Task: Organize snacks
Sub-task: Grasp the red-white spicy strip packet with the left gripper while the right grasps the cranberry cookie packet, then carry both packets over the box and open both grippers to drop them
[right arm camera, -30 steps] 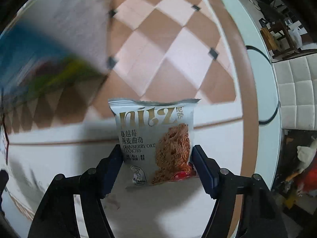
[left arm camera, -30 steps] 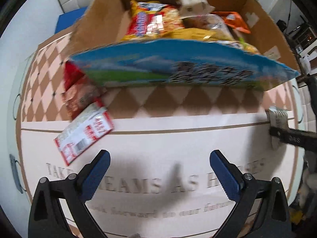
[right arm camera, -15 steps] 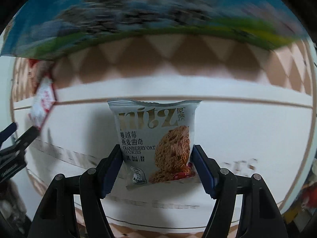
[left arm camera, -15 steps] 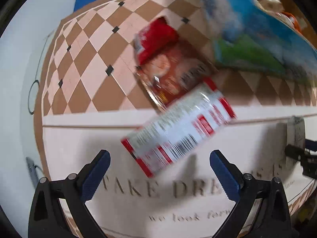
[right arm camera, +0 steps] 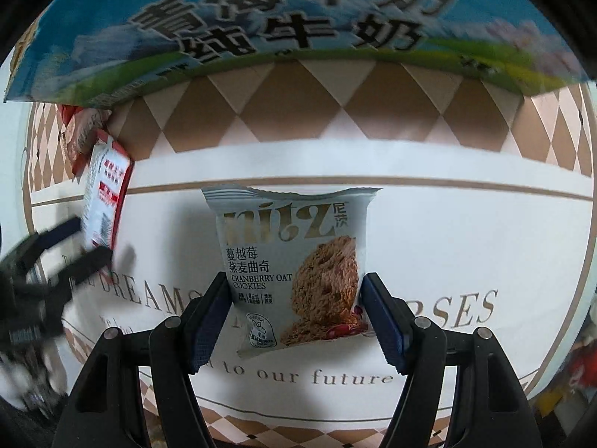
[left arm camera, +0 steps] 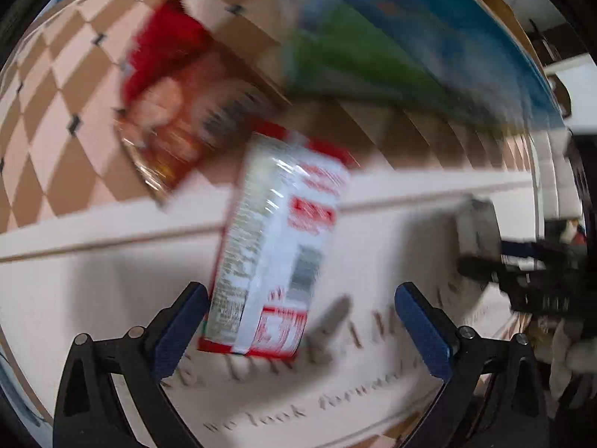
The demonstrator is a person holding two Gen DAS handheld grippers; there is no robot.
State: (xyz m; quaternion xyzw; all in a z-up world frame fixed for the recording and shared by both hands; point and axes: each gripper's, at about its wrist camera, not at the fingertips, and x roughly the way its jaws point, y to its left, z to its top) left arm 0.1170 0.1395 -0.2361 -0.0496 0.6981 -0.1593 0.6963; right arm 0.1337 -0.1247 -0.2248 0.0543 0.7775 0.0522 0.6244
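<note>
Tablecloth (right arm camera: 466,231) mid-frame: cookie packet (right arm camera: 294,272) is pinched by right gripper (right arm camera: 294,317); left gripper (left arm camera: 298,332) is spread around white-red packet (left arm camera: 276,246), off-centre, so it may be clipped and knocked aside.

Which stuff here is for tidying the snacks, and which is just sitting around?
For the job:
- cookie pack in the right gripper
- white-and-red packet by the open left gripper
- red bag
- milk box

Just sitting around:
- tablecloth with lettering
</note>
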